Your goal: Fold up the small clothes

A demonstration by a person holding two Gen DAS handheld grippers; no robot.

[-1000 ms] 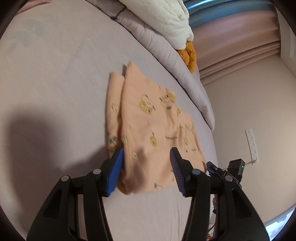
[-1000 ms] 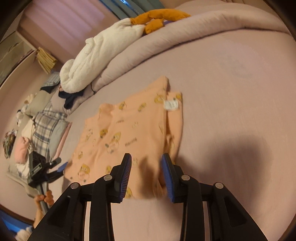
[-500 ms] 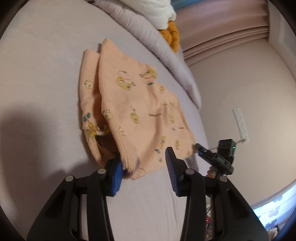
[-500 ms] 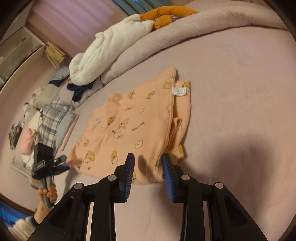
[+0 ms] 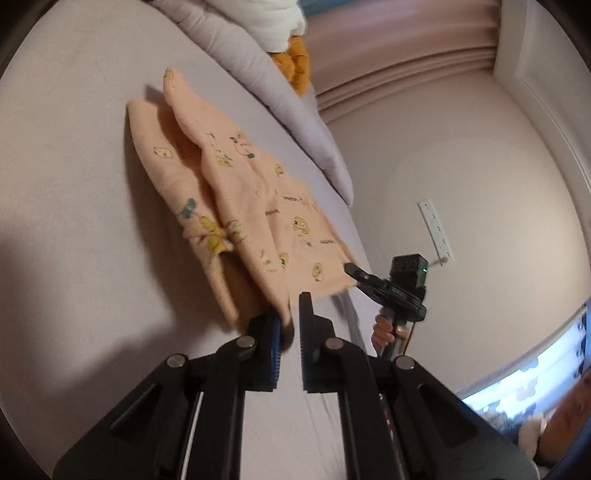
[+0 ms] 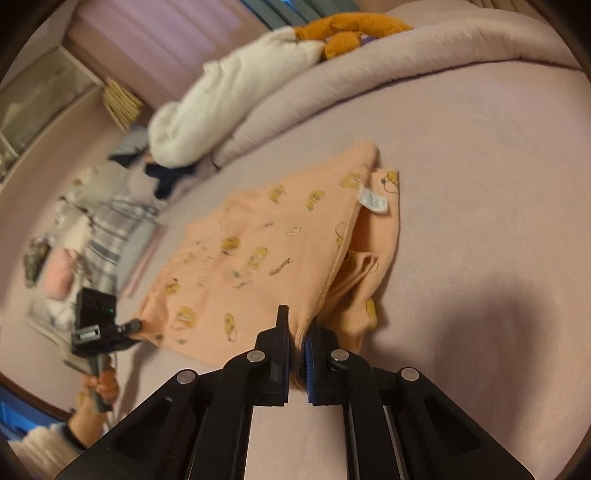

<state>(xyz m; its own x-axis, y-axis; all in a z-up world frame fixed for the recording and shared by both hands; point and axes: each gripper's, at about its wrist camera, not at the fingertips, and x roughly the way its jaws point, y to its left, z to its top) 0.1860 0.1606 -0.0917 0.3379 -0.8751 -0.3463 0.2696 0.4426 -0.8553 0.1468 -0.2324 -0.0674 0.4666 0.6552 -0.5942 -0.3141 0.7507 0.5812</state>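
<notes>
A small peach garment [image 5: 236, 206] with yellow cartoon prints lies partly folded on the pale bed sheet [image 5: 66, 221]. My left gripper [image 5: 290, 325] is shut on its near corner and lifts that edge off the bed. In the right wrist view the same garment [image 6: 258, 251] shows a white label near its far edge. My right gripper [image 6: 297, 339] is shut on the near hem of the top layer, which is raised so the layers gape open. Each gripper shows in the other's view, at the opposite corner of the garment.
A rolled grey duvet [image 6: 369, 88] runs along the far side of the bed, with a white fluffy blanket [image 6: 229, 99] and an orange plush toy [image 6: 343, 33] on it. Stacked clothes [image 6: 103, 236] lie at the left. A wall with a socket strip [image 5: 436, 232] is beyond the bed edge.
Both grippers have closed on the garment's near edge and raised it. The top layer has lifted away from the layers beneath.
</notes>
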